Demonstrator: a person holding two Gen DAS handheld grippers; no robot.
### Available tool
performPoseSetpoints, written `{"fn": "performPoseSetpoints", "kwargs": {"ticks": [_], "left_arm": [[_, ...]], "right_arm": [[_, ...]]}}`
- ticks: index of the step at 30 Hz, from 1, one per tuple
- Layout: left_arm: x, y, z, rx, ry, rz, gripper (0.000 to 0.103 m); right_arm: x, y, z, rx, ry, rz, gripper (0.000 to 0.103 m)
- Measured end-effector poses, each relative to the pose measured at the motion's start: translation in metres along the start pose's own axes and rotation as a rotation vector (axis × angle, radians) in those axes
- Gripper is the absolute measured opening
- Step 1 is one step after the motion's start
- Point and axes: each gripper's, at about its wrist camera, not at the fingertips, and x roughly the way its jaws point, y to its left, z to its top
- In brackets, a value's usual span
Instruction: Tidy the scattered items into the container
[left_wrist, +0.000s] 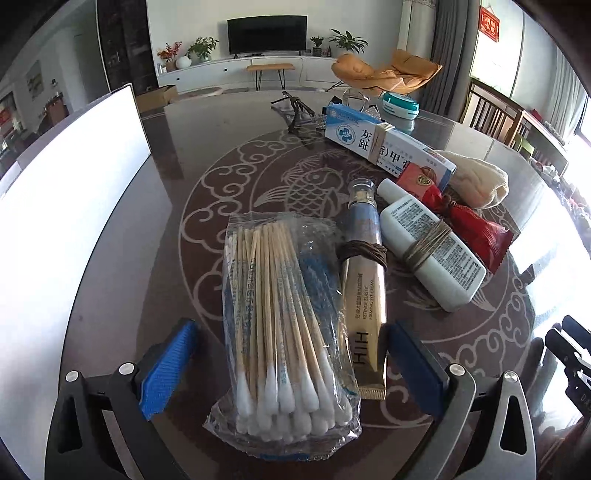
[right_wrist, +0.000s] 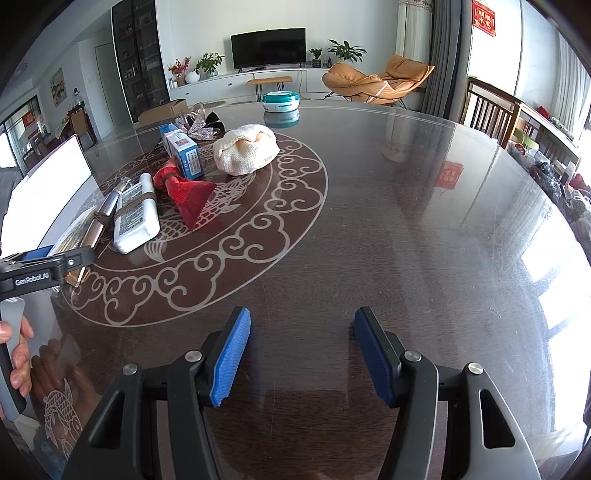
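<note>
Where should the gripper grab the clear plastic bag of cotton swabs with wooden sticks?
Probably across the middle of the clear plastic bag of wooden-stick cotton swabs, pinching its two long sides. It lies flat, running straight away from the open left gripper, whose blue fingers already straddle it. Mind the gold cream tube lying tight against the bag's right edge; the right finger could catch it.

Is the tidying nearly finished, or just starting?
Just starting. Nothing visibly put away yet. The open left gripper straddles the cotton swab bag; the right gripper is open and holds nothing. The cream tube, white bottle and medicine box still wait.
</note>
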Motion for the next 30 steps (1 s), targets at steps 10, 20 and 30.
{"fn": "performPoseSetpoints", "kwargs": {"ticks": [10,20,30], "left_arm": [[-0.033,0.008,-0.009,-0.017,-0.178,-0.144,0.103],[-0.028,0.039,-0.014,-0.156,-0.159,-0.128,0.103],[0.001,0.017,-0.007,-0.07,-0.021,-0.005,0.103]], "right_arm": [[0.0,0.0,0.0,0.0,0.0,-0.002,0.061],[0.0,0.0,0.0,0.002,0.0,0.0,0.061],[0.001,-0.001,0.0,0.009,-0.002,0.007,0.061]]}}
